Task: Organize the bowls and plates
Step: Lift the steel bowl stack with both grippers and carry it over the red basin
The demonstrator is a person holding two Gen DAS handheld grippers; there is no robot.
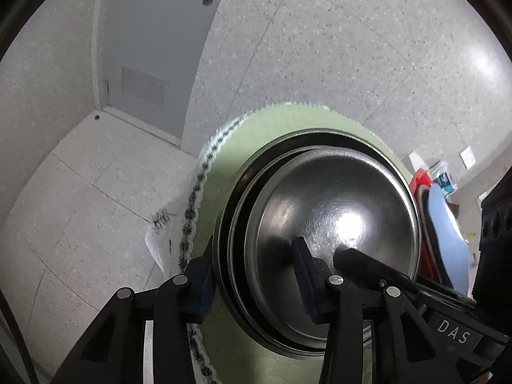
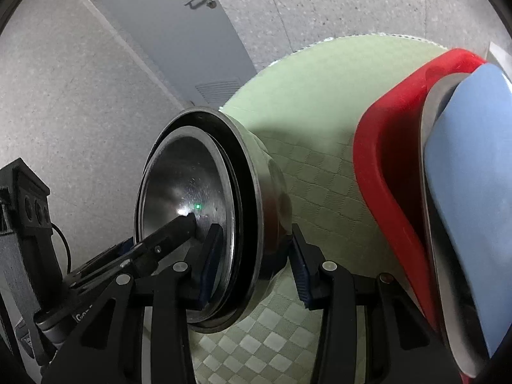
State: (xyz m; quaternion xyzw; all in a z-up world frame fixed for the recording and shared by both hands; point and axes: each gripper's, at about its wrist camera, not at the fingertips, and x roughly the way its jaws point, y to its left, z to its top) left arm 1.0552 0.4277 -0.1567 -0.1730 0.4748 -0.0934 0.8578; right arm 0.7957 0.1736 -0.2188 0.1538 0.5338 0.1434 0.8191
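While nested steel bowls [image 1: 336, 204] sit on green cloth [image 2: 320, 96] — left gripper [image 1: 252, 275] (rim clamped) | right gripper [image 2: 256, 256] clamps opposite wall.

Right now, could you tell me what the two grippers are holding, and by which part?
Both grip the nested round steel bowls by the rim wall: the left gripper on one side, the right gripper on the other, one finger inside, one outside.

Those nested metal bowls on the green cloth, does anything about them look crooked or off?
Yes. The inner bowl sits off-centre in the outer bowl, so the dark gap between the rims is wider on one side. Both the left gripper and right gripper straddle the rims. No dents or spills show.
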